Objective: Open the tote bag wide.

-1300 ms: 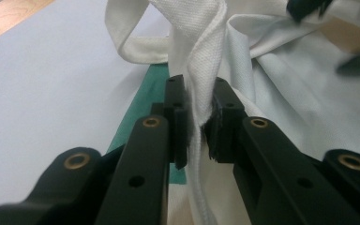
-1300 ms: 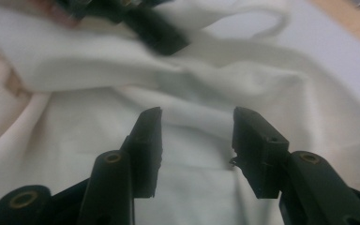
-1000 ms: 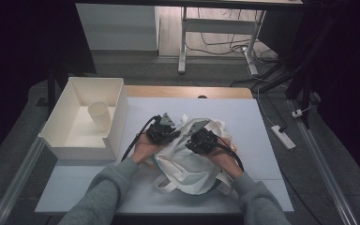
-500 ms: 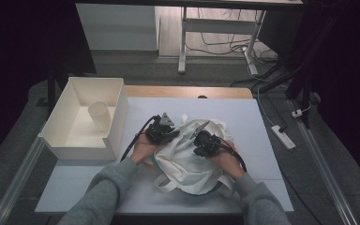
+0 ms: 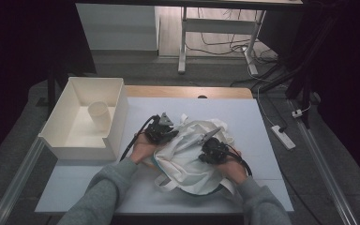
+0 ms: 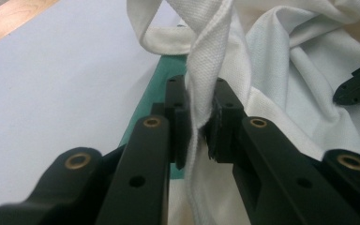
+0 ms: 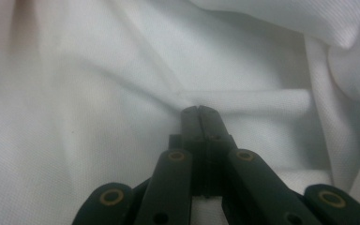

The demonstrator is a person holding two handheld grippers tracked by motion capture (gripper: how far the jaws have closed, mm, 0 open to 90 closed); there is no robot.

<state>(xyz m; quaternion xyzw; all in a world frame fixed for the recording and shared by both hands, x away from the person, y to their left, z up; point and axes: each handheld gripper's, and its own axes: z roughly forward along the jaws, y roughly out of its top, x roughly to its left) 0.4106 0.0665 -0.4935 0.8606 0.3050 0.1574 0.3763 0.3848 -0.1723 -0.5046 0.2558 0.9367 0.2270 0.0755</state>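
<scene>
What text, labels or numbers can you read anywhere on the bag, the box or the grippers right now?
None: no readable text on the white cloth bag, its strap, the white box, the cup or the left gripper and right gripper.

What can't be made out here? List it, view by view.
- High view: how the jaws of the left tongs and right tongs stand; hands and tong bodies cover them.
- Right gripper view: whether the shut right tongs pinch any of the white bag; the tips hide it.
- High view: the inside of the cup in the white box; too small.
- Left gripper view: the lower end of the clamped strap; the picture's bottom edge cuts it off.
</scene>
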